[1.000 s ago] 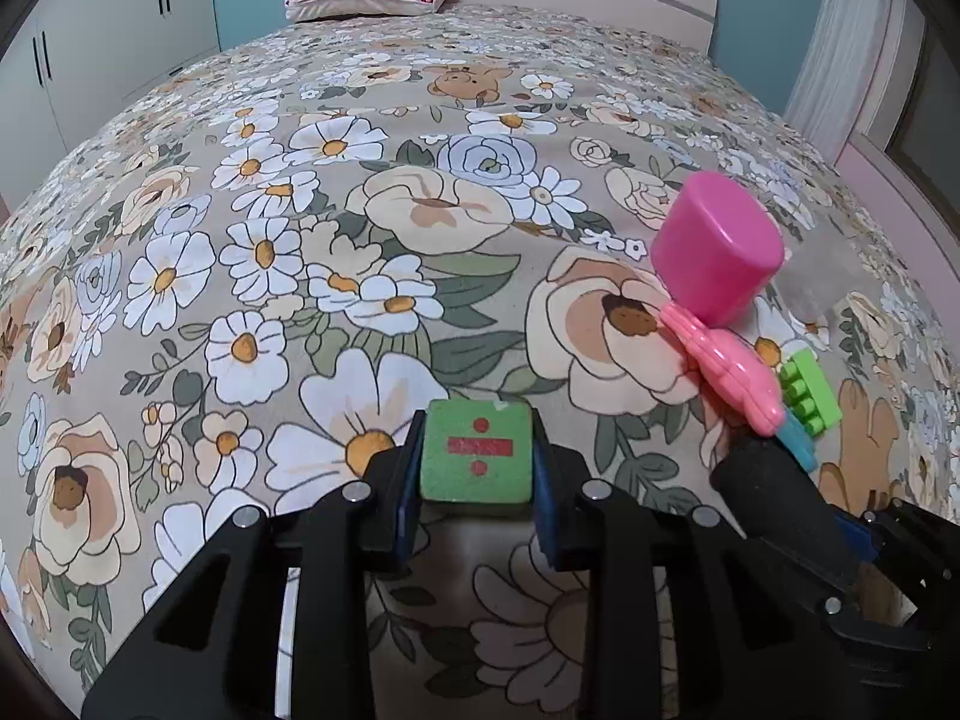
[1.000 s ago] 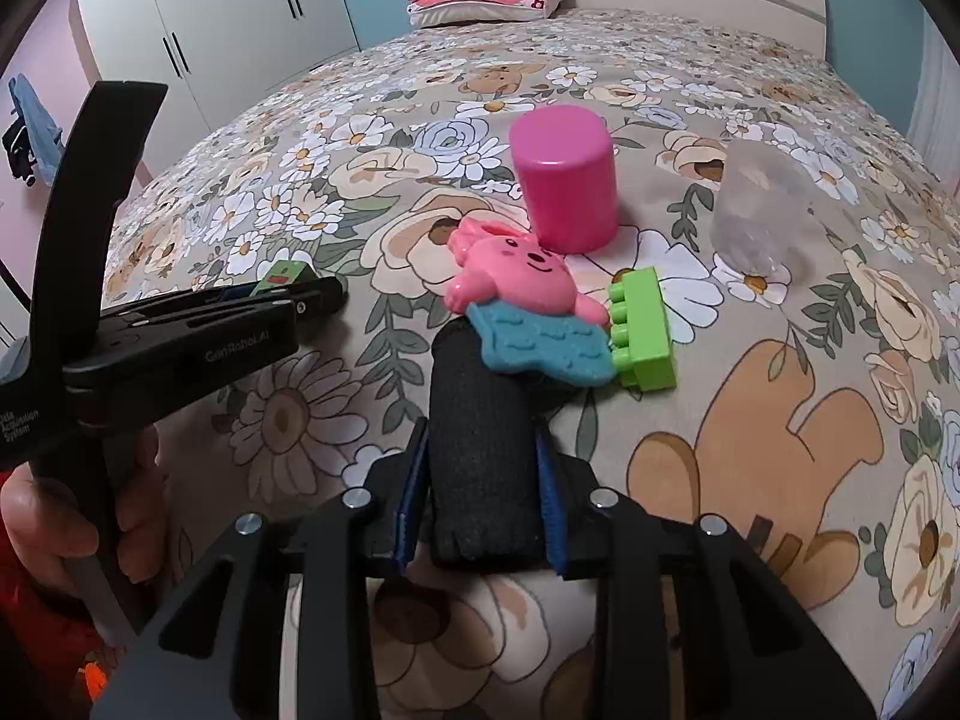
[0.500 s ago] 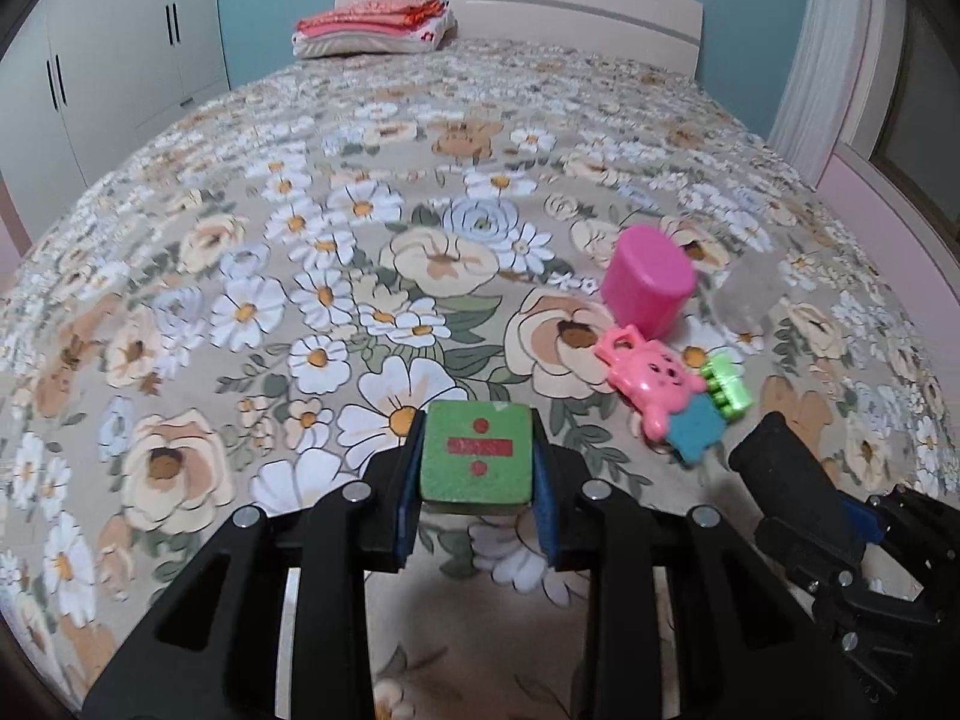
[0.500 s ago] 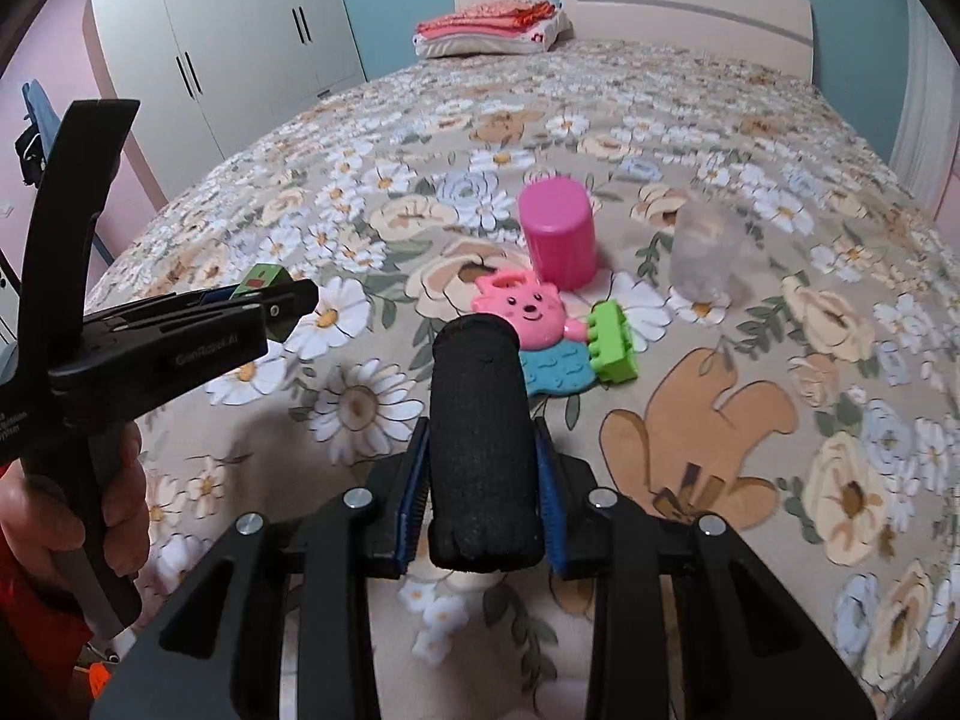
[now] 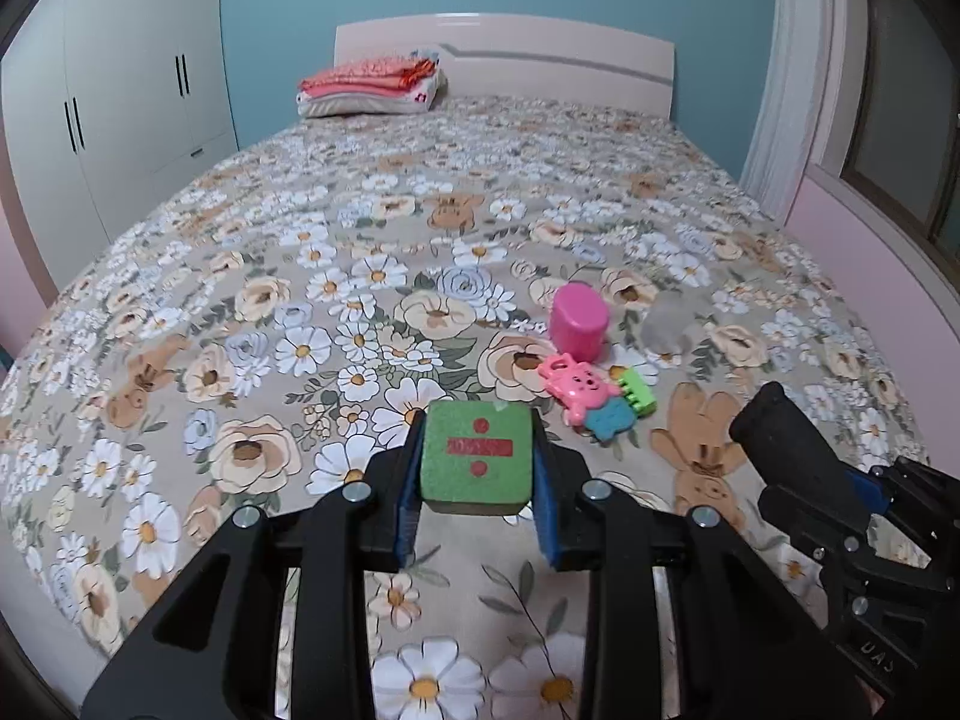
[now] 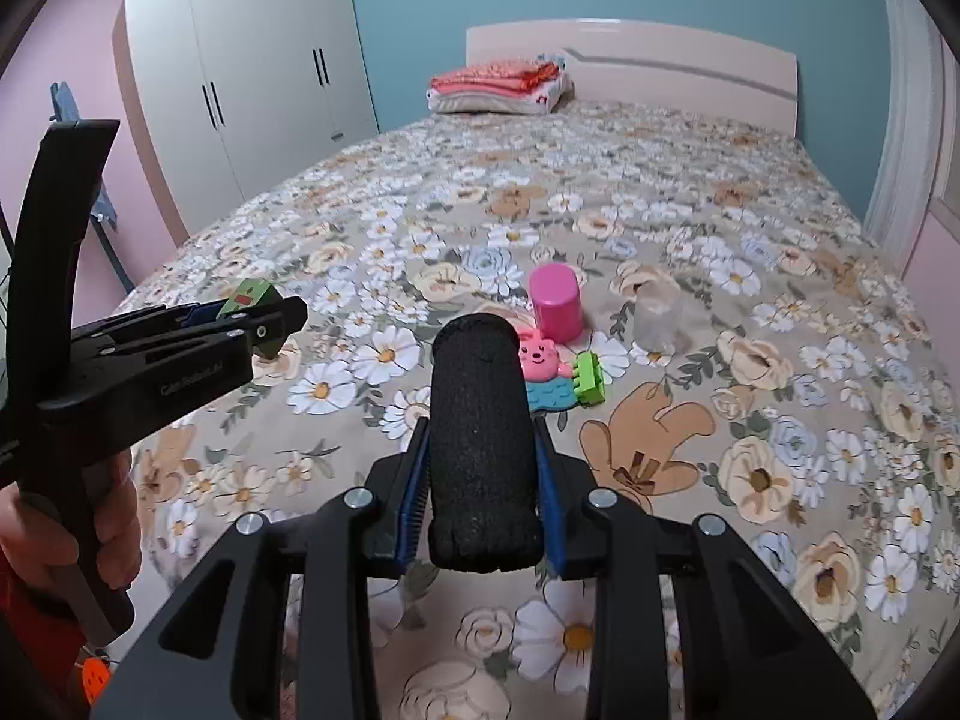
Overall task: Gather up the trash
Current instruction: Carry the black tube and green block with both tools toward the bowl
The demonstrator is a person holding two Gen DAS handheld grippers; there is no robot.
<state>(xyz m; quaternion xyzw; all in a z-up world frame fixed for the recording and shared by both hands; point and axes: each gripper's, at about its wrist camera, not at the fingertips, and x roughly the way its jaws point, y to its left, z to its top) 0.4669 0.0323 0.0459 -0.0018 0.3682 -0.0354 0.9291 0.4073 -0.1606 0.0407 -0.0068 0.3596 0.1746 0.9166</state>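
While both hang above the bed [image 5: 252, 276], the left tongs [image 5: 477, 462] grasp a green block [image 5: 477, 459]; the right tongs [image 6: 483, 480] clench a black roll [image 6: 480, 444].

I'm working in a home bedroom: a floral-sheeted bed [image 5: 420, 228], folded bedding [image 5: 369, 87] by the headboard [image 5: 540, 69], a white wardrobe [image 5: 120, 120].
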